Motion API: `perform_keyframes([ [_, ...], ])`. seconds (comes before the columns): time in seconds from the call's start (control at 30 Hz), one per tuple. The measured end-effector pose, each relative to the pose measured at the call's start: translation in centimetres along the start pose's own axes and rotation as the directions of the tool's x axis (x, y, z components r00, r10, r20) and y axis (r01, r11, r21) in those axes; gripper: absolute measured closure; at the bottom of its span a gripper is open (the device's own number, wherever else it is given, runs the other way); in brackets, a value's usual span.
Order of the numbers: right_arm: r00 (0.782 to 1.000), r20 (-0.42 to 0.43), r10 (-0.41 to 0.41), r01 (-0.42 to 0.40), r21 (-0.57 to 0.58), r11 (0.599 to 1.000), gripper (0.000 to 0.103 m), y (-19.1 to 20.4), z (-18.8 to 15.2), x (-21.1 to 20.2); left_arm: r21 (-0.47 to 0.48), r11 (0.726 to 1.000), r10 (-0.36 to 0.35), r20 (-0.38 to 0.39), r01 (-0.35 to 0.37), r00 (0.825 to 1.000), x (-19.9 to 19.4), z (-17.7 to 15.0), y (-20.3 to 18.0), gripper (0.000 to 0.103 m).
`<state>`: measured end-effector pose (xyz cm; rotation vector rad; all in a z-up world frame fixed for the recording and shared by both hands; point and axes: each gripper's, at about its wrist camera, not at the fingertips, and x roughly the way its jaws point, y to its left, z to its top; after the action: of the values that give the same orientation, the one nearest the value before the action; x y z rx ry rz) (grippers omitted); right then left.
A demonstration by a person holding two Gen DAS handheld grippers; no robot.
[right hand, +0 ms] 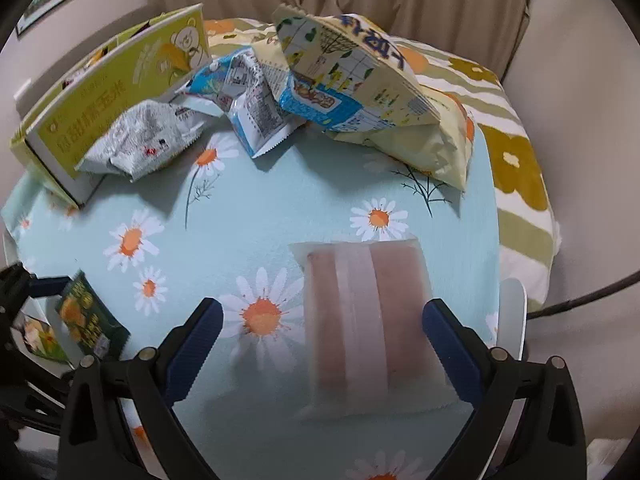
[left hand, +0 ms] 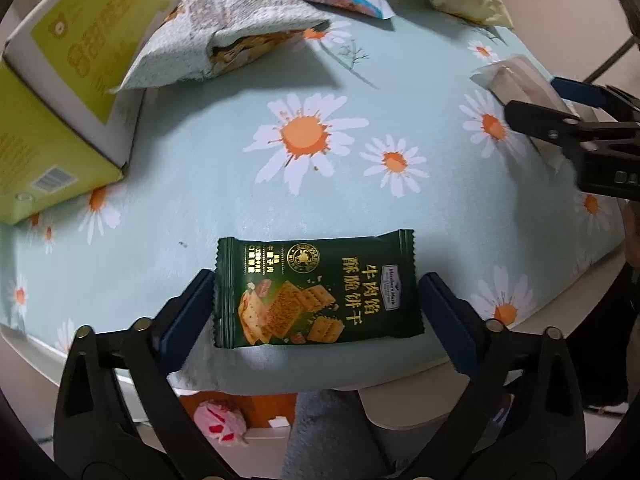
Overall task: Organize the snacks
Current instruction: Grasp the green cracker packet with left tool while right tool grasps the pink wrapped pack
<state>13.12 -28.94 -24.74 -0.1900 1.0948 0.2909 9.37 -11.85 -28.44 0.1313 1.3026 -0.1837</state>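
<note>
- left gripper (left hand: pixel 316 300) brackets the green biscuit packet (left hand: pixel 316 292) at the daisy cloth's (left hand: pixel 320 184) near edge, jaws wide, right pad barely clear; closing off-centre could skid it off.
- right gripper (right hand: pixel 322 344), wide, straddles the translucent pink packet (right hand: pixel 360 320) unevenly; it may twist.

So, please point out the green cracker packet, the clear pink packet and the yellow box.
green cracker packet (left hand: pixel 316 292), left wrist view, middle of its front.
clear pink packet (right hand: pixel 368 324), right wrist view, its pale centre strip.
yellow box (right hand: pixel 120 92), right wrist view, its long side.
</note>
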Motion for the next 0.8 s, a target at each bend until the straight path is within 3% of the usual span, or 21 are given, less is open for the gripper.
perform_keyframes([
  [0.23,1.0,-0.005,-0.013,0.013,-0.008,1.0,0.004,-0.5,0.1,1.0,0.04,0.999,-0.008,0.003,0.008,1.0,-0.7,0.5,-0.8,0.022],
  [0.37,0.999,-0.014,-0.039,0.038,-0.032,0.999,0.009,-0.3,0.1,1.3,0.042,0.999,-0.013,0.016,0.013,1.0,-1.3,1.0,-0.6,0.038],
  [0.57,0.999,-0.025,-0.039,0.039,-0.029,0.999,0.017,-0.8,0.2,1.6,0.04,0.999,-0.016,0.018,0.015,1.0,-0.4,1.1,-0.2,0.039],
  [0.67,0.998,-0.029,-0.056,0.055,-0.037,0.998,0.027,-1.0,0.3,2.0,0.036,0.999,-0.021,0.019,0.021,1.0,-0.2,1.0,-0.3,0.039],
  [0.73,0.999,-0.024,-0.039,0.039,-0.017,0.999,0.042,-1.5,0.3,2.0,0.031,0.999,-0.023,0.019,0.023,1.0,-0.1,1.1,-0.2,0.039],
  [0.8,0.999,-0.028,-0.029,0.029,-0.013,0.999,0.042,-1.7,0.4,2.2,0.023,0.999,-0.025,0.022,0.024,0.999,-0.3,0.9,0.4,0.039],
])
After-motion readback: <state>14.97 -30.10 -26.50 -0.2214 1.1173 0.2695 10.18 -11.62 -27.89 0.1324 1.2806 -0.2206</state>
